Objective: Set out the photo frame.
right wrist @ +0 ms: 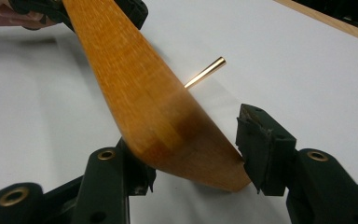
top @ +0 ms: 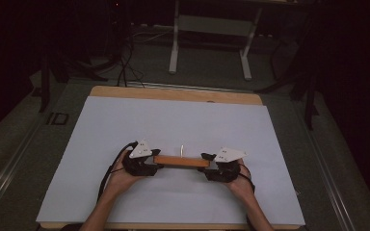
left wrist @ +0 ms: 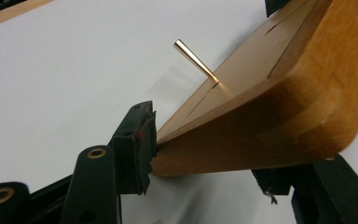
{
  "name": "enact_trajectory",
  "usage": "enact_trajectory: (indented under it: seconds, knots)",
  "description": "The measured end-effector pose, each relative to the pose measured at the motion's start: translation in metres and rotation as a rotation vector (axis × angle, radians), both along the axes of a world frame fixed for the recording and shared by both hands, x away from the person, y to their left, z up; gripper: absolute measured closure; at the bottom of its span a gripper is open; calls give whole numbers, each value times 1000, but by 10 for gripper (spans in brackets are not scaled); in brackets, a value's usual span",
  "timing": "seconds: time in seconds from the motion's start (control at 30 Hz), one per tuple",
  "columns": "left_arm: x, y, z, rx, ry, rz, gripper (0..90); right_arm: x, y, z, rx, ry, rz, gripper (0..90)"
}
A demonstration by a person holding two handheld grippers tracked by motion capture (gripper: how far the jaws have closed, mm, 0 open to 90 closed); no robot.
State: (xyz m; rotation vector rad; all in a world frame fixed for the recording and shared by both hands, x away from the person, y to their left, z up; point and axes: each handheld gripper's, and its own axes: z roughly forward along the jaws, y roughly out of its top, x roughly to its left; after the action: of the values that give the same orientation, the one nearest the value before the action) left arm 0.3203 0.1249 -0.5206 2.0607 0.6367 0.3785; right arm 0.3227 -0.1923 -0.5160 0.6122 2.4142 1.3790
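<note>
Dim lab or studio, white-covered table [top: 125, 125], floor cables [top: 125, 67], metal stand [top: 212, 29] behind

Both forearms are bare; the left gripper [top: 155, 160] and right gripper [top: 206, 162] are black with grey three-cornered plates, brass-ringed holes and black cables.

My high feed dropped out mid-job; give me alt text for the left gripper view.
The left tool clamps one end of a wooden block, held above a white table cover. A thin brass pin rises from a slot in the block's top face.
</note>
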Motion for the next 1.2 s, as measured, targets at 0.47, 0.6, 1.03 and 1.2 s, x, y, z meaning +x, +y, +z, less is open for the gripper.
enact_trajectory:
  seconds: [0.47,0.6,1.03,1.2]
  knots:
    - [5,-2,-5,8,-12,1,476,8,-6,-8,-10,19,-18,515]
    - [5,-2,-5,15,-21,5,488,8,-6,-8,-9,21,-26,516]
    - [-2,-9,-4,115,-110,13,541,7,-5,-4,-37,-5,-28,538]
    - [-3,-11,-4,129,-121,7,557,6,-5,-3,-48,-9,-29,548]
